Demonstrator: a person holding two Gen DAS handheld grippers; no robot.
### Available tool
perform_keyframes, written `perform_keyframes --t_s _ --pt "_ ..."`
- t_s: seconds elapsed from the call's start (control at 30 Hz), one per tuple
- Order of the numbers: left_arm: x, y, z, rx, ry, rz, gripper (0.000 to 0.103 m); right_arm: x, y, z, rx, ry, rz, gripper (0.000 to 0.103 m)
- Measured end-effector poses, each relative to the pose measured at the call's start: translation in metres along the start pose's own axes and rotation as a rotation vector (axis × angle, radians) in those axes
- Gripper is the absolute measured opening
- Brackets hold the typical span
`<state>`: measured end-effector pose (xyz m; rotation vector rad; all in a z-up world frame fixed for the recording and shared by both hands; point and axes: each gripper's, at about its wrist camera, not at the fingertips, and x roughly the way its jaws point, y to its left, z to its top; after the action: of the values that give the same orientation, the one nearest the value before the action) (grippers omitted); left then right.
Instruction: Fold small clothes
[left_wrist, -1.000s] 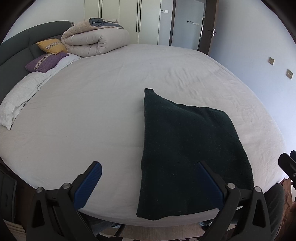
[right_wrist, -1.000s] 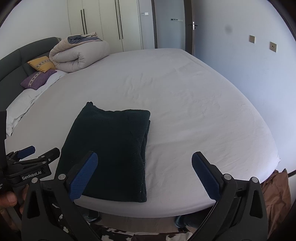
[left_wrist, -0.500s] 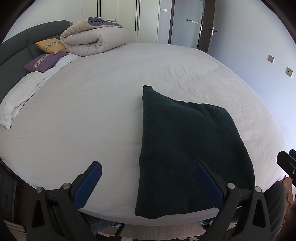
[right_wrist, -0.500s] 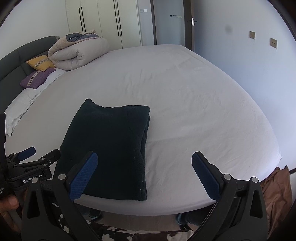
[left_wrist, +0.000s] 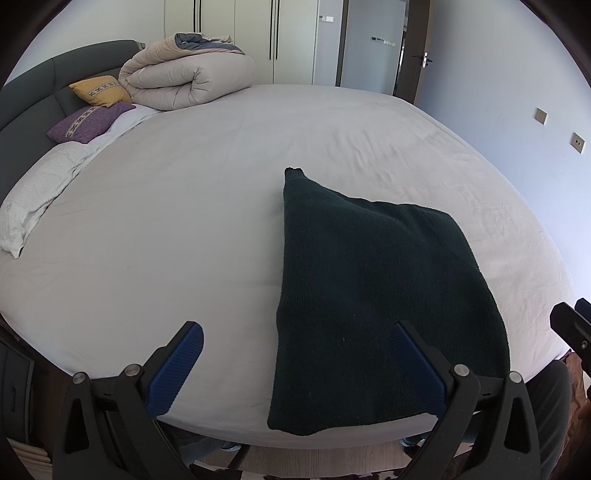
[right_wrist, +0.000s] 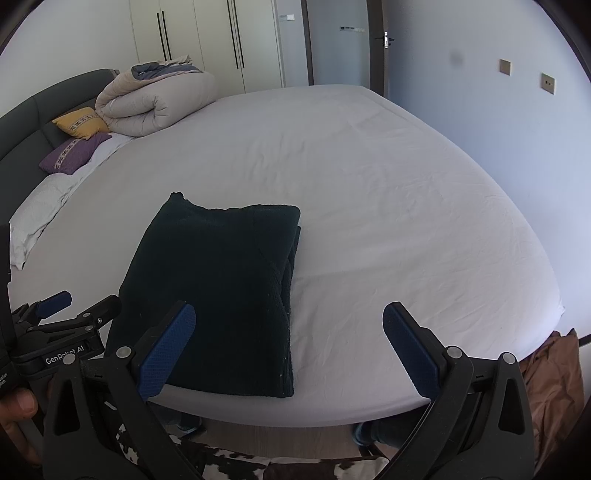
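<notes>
Both cameras have eased slightly nearer. Dark green sweater (left_wrist: 373, 295) lies folded at the bed's (left_wrist: 184, 206) near edge. Left gripper (left_wrist: 295, 365) and right gripper (right_wrist: 288, 347) hover released, empty. Judgement: pinch near corners evenly, fold away.

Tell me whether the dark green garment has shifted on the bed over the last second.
No. The dark green garment keeps its place against the bed's near edge.

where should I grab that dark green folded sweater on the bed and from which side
Probably grip the dark green sweater at its near hem, coming in low from the foot of the bed. That edge lies at the mattress edge, closest to both open grippers, left gripper and right gripper. The stacked layers showing along its right side need pinching together.
</notes>
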<state>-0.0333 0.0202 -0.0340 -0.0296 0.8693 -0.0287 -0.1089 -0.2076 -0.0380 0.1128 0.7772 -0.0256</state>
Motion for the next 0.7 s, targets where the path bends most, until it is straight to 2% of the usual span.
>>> perform_keyframes --t_s 0.7 --pt "0.0023 -0.0017 -0.0021 -0.002 0.003 0.0 0.103 0.0036 0.006 -0.0007 0.002 0.008 -0.003 0.103"
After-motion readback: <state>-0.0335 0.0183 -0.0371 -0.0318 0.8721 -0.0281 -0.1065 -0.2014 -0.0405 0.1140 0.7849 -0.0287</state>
